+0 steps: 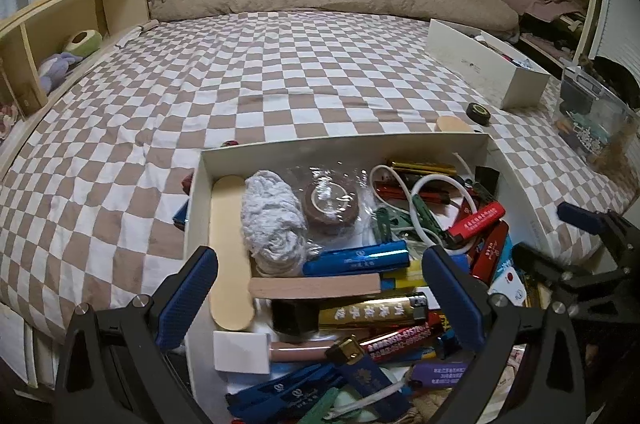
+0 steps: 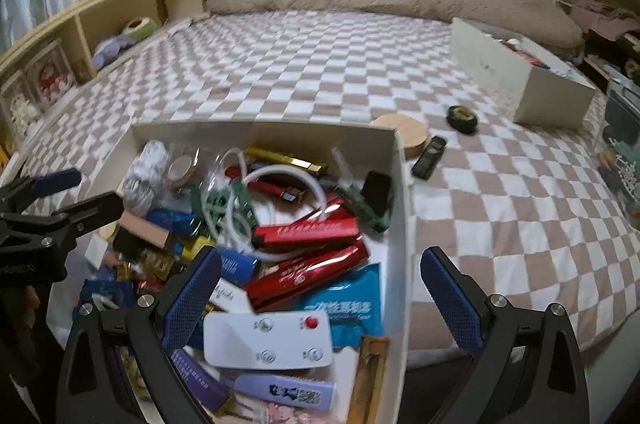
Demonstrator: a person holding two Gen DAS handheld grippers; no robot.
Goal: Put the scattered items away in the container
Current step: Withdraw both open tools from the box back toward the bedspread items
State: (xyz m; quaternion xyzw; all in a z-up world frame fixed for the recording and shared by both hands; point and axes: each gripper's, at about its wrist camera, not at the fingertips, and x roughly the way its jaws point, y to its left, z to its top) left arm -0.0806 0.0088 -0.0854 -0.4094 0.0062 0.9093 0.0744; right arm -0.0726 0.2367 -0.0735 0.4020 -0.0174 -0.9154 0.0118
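Both jaws spread wide, empty: left gripper (image 1: 320,288) and right gripper (image 2: 320,288) hover over white cardboard box (image 2: 256,129), already heaped. Left out on checked bed (image 2: 320,71), right of box: round wooden lid (image 2: 404,133), black tape roll (image 2: 463,118), dark flat remote (image 2: 429,151).

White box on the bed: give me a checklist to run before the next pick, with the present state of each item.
1. Left gripper empty, fingers spread: ok.
2. Right gripper empty, fingers spread: ok.
3. Items left outside the white box: not ok. A round wooden disc, a dark flat bar and a small black round tin lie on the checkered sheet.
4. Those three within easy reach of the right gripper: cannot tell.
5. Room in the box: cannot tell; it is heaped with lighters, cable and packets.
6. Box sitting flat on the bed: ok.
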